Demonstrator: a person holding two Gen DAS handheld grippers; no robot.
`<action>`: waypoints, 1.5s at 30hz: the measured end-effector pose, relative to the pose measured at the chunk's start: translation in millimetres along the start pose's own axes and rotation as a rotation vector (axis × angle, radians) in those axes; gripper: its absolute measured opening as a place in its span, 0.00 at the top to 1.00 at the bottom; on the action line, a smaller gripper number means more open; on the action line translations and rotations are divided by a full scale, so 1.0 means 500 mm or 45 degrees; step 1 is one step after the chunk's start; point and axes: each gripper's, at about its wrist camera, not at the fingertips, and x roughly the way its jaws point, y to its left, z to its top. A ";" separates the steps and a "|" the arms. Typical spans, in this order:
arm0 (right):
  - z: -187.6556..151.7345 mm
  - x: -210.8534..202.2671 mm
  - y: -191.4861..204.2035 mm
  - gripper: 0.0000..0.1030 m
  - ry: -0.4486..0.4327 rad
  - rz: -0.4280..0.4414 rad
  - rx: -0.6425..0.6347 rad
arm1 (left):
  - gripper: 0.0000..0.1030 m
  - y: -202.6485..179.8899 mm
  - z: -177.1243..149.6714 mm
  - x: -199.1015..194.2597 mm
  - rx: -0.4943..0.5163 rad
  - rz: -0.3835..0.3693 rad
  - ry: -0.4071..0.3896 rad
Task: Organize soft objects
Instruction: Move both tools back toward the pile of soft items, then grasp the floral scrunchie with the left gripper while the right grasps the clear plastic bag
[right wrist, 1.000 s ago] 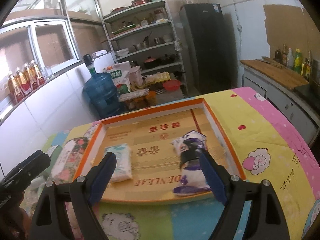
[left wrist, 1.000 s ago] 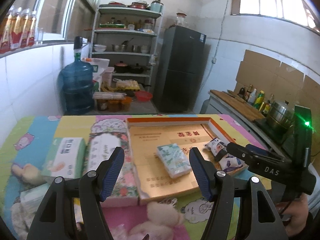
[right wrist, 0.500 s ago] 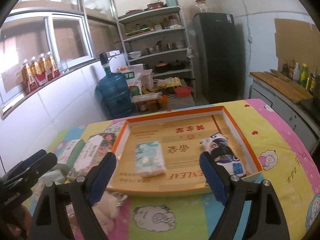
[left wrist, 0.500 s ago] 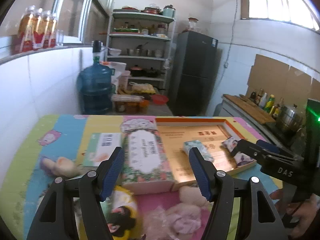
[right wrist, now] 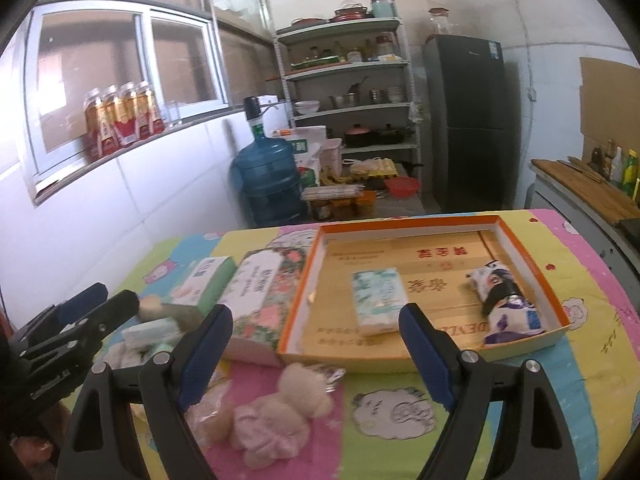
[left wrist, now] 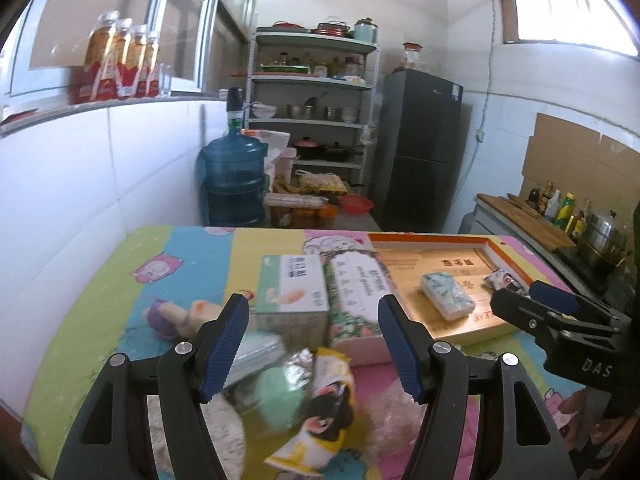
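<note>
"DAS" stands in pale letters on the right gripper [left wrist: 560, 312]. The tray [right wrist: 516, 236] floor carries red Chinese characters and partly hidden Latin capitals, unclear.

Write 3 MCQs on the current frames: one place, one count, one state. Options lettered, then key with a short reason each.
1. Where does the floral tissue box sit?
A. inside the tray
B. outside the tray, against its left wall
C. on the shelf

2. How many items lie in the tray?
A. none
B. two
C. five

3. What state are the two grippers in?
A. both open, holding nothing
B. both shut on plush toys
C. left shut, right open

Key:
1 B: the right wrist view shows the box on the cloth beside the tray's orange left wall.
2 B: only the tissue pack and the printed pouch lie in it.
3 A: the left gripper and the right gripper both show wide gaps with nothing between the pads.
</note>
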 end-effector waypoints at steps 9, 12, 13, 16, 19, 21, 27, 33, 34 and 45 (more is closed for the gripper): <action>-0.031 -0.008 0.061 0.18 -0.009 0.053 -0.033 | 0.33 0.084 -0.025 -0.021 -0.064 0.057 -0.010; -0.042 -0.007 0.080 0.18 -0.001 0.075 -0.056 | 0.33 0.108 -0.038 -0.029 -0.080 0.072 -0.012; -0.046 -0.006 0.089 0.18 0.003 0.081 -0.070 | 0.33 0.117 -0.044 -0.031 -0.085 0.078 -0.012; -0.059 0.000 0.114 0.18 0.016 0.097 -0.115 | 0.33 0.139 -0.060 -0.037 -0.100 0.081 -0.016; -0.071 0.010 0.134 0.18 0.034 0.123 -0.143 | 0.33 0.157 -0.075 -0.043 -0.115 0.083 -0.021; -0.079 0.017 0.146 0.18 0.046 0.142 -0.153 | 0.33 0.169 -0.088 -0.047 -0.114 0.086 -0.022; -0.093 0.032 0.170 0.18 0.058 0.187 -0.167 | 0.33 0.188 -0.126 -0.045 -0.112 0.072 0.001; -0.098 0.045 0.178 0.18 0.074 0.213 -0.157 | 0.33 0.203 -0.155 -0.022 -0.142 0.053 0.054; -0.098 0.047 0.179 0.18 0.076 0.214 -0.157 | 0.33 0.204 -0.160 -0.019 -0.146 0.054 0.059; -0.101 0.069 0.179 0.18 0.101 0.238 -0.149 | 0.33 0.247 -0.206 0.027 -0.237 0.054 0.157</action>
